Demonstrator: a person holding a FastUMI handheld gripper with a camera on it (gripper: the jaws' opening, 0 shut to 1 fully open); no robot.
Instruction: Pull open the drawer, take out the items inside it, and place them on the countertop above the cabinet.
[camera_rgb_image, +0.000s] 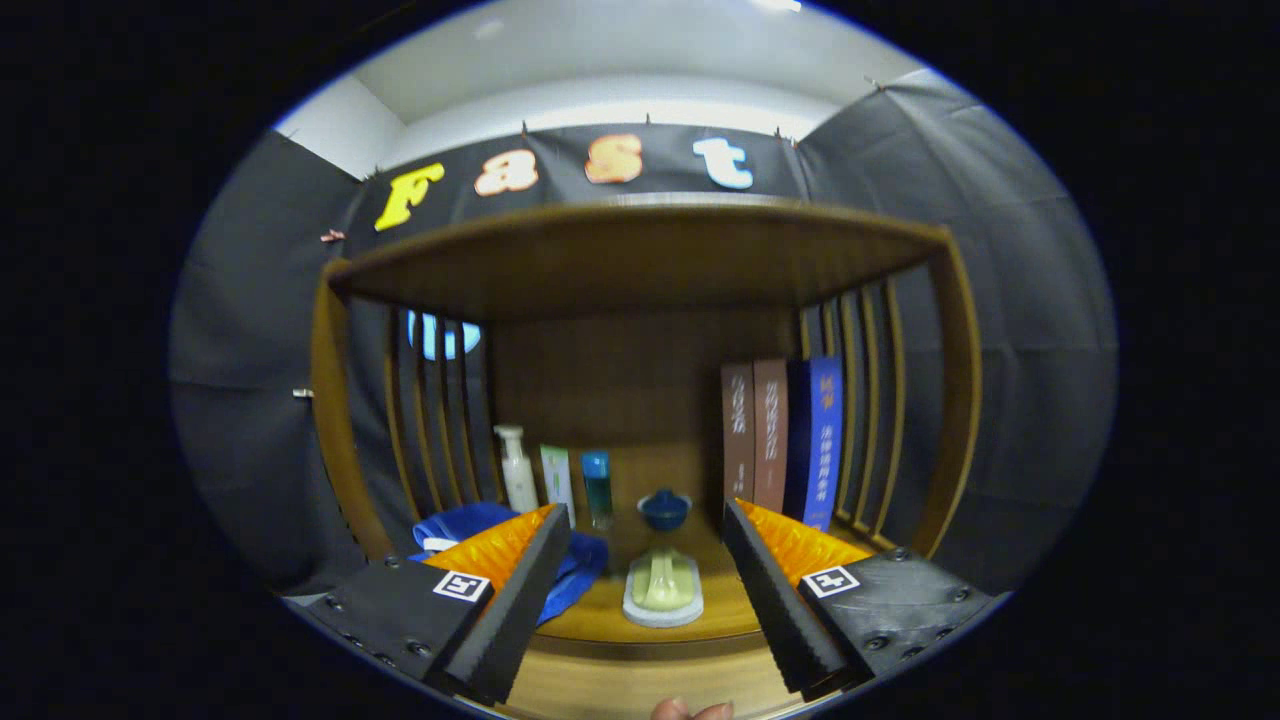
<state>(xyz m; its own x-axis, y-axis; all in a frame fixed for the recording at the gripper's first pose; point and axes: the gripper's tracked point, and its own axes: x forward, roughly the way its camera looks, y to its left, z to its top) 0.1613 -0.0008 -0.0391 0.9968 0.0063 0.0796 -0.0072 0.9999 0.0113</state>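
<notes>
My gripper (645, 512) is open, with nothing between its fingers, and it points into a wooden cabinet. Just ahead, between the fingers, a pale green item (662, 578) lies on a small grey dish (660, 614) on the wooden countertop (600, 612). Beyond the dish stands a small blue lidded bowl (664, 508). Below the countertop's rounded front edge runs a lighter wooden band (620, 685); I cannot tell whether it is the drawer.
At the back left stand a white pump bottle (517, 468), a green-and-white tube (557, 480) and a blue bottle (597, 487). A blue cloth (582, 565) lies behind the left finger. Books (770, 440) stand at the right. Slatted sides (860, 400) and a top board (640, 260) enclose the space. A person's fingertips (690, 710) show beneath the fingers.
</notes>
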